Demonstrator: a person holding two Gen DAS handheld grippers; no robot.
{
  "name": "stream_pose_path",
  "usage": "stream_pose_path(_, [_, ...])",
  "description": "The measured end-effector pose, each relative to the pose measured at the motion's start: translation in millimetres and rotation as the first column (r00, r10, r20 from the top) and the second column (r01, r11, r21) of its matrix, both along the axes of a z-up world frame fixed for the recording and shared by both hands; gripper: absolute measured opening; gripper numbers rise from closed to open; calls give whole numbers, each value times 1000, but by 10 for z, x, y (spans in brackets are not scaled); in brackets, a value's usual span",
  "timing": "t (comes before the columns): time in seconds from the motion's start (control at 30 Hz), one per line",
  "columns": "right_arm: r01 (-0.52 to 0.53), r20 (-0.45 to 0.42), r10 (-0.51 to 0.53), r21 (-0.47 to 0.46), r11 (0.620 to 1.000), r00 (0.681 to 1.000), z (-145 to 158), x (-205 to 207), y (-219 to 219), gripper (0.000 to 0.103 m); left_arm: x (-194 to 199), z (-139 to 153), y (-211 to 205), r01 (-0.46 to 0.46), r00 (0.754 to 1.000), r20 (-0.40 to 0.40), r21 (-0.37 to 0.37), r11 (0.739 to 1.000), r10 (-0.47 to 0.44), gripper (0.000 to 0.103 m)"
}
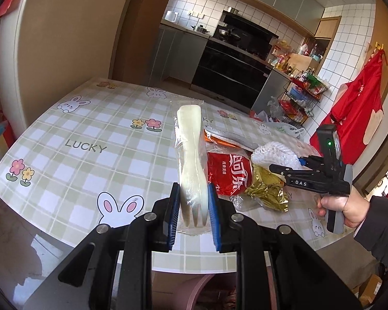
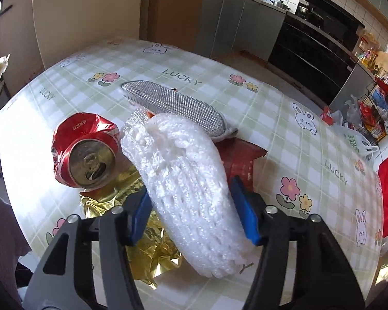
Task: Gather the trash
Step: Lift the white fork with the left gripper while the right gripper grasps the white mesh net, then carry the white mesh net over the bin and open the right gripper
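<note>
A kitchen table under a green-and-white checked oilcloth printed with rabbits, flowers and the word LUCKY fills both wrist views.

Nearest in the left wrist view, the left gripper has its blue pads pressed on a cream plastic fork sealed in a clear wrapper, held up off the cloth with the tines toward the camera.

In the right wrist view the right gripper has its blue pads against both sides of a white foam net sleeve, which lies tilted across the pile; no gap shows between pads and foam.

Under the sleeve lies crumpled gold foil. To its left a crushed red drink can lies on its side, its top facing the camera. Behind the sleeve are a dark red packet and, farther back, a silver mesh-textured oblong pouch.

A person's hand grips the right gripper's handle. Beyond the table stand a black cooker and a wire rack of packets.
</note>
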State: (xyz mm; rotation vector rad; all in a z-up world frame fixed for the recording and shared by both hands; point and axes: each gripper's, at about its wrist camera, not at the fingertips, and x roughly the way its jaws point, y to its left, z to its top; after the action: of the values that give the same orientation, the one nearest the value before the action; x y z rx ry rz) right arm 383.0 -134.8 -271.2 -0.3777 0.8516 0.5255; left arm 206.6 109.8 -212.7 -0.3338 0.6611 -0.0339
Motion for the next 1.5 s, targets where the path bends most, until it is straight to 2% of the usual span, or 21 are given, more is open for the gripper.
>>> stream_pose_path(0.07, [9,13,-10,41,999,1000,72,-76,-56,47,-13,15,-38,7,1000,1,5,1000,-7,21])
stream_pose_path(0.23, [49,38,-56,170,984,998,340,-269,-208,44,-39,88,-132,34,999,8,7,999,-34,21])
stream_pose_path(0.43, [80,74,-112,348,934,991,750,-697,-452,44,-172,307,-288,72,997,42,11,997,-72,21])
stream_pose_path(0.6, [71,106,-126,416,906,986,996,-1253,-625,44,-355,492,-426,93,993,68,31,995,-95,21])
stream_pose_path(0.7, [84,106,-144,433,897,984,1029,-1564,-730,44,-503,580,-509,96,992,75,19,995,-97,21])
stream_pose_path(0.8, [133,82,-196,485,864,977,1013,-1917,-889,44,-685,626,-597,107,990,87,19,994,-108,21])
stream_pose_path(0.9, [188,33,-250,567,802,968,992,-2273,-1073,44,-868,658,-662,128,988,81,20,992,-129,21])
stream_pose_path(0.93, [198,26,-258,572,796,966,972,-2348,-1110,44,-939,672,-681,135,987,81,26,991,-137,21])
stream_pose_path(1.1, [189,32,-245,545,817,969,978,-2732,-1072,44,-1311,762,-651,133,985,104,47,990,-137,21])
stream_pose_path(1.3, [216,-9,-244,500,839,970,868,-2846,-997,44,-1597,813,-513,95,987,126,31,995,-98,21])
stream_pose_path(1.5, [201,-29,-213,479,855,977,797,-2862,-846,48,-1659,795,-493,101,986,128,23,995,-103,21])
